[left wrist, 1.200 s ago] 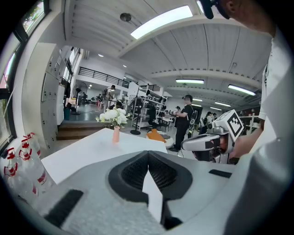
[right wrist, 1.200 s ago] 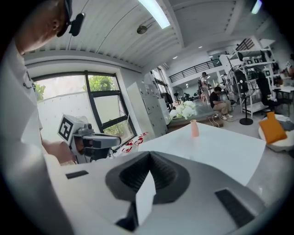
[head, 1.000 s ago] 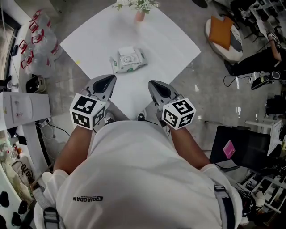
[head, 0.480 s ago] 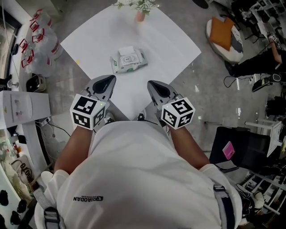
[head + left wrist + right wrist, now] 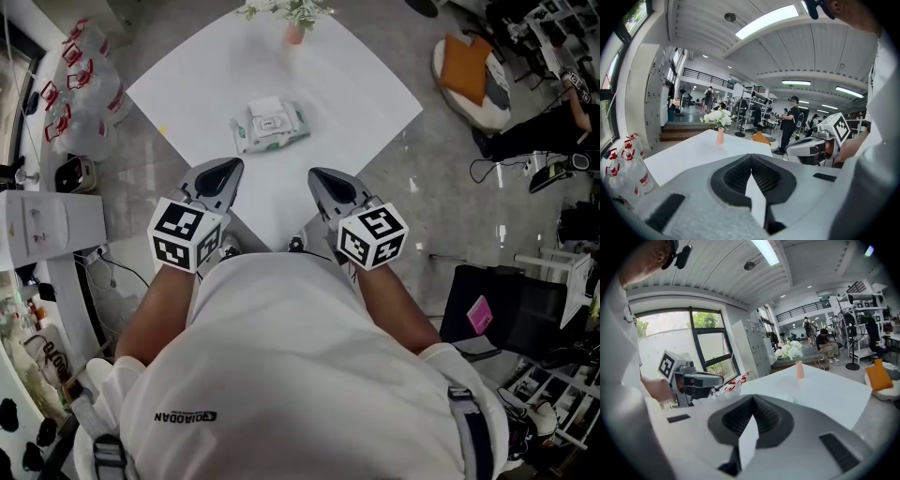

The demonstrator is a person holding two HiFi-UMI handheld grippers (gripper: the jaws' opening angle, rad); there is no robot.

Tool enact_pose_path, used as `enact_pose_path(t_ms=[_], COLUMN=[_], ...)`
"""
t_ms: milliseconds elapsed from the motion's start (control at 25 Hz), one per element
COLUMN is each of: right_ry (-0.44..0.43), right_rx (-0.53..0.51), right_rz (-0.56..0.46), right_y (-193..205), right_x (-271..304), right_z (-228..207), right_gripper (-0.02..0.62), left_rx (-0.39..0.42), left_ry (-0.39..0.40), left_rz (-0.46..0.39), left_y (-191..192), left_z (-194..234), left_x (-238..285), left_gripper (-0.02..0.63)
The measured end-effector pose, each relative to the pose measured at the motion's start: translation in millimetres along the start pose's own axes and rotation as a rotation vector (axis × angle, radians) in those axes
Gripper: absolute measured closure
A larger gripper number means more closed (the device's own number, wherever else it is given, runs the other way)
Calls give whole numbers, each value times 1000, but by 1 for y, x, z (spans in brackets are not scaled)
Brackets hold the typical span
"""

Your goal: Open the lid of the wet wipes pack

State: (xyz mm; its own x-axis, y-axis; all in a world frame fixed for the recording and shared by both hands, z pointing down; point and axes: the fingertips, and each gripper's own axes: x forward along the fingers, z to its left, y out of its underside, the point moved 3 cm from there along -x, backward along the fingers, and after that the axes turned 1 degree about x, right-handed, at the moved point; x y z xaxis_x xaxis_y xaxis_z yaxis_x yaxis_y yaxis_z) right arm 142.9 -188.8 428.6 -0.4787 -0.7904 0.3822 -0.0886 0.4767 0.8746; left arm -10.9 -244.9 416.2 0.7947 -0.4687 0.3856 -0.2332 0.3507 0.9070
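The wet wipes pack [image 5: 270, 125], white and green with its lid on top, lies flat in the middle of the white table [image 5: 352, 89]. Both grippers hover at the table's near corner, a short way in front of the pack and apart from it. My left gripper [image 5: 228, 168] is shut with nothing in it, its jaws meeting at the tip [image 5: 751, 157]. My right gripper [image 5: 324, 175] is likewise shut and empty [image 5: 752, 397]. In both gripper views the gripper bodies hide most of the pack. Each gripper view shows the other gripper beside it.
A pink vase of white flowers [image 5: 293, 30] stands at the table's far corner. Bags of red-capped bottles [image 5: 86, 82] sit on the floor at the left. An orange cushion on a white seat [image 5: 466, 66] and a black chair [image 5: 506, 309] are at the right.
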Motion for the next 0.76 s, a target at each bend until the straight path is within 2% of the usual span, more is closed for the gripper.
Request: enact_pose_path(t_ms=[760], right_ry=[-2], right_rx=[-15], right_rz=[9], right_y=[-2], right_x=[3], right_z=[5], right_gripper=[591], left_rx=[4], left_ry=[5], left_rz=[-2], left_y=[-2], left_z=[2], left_x=[-2], left_gripper=[597])
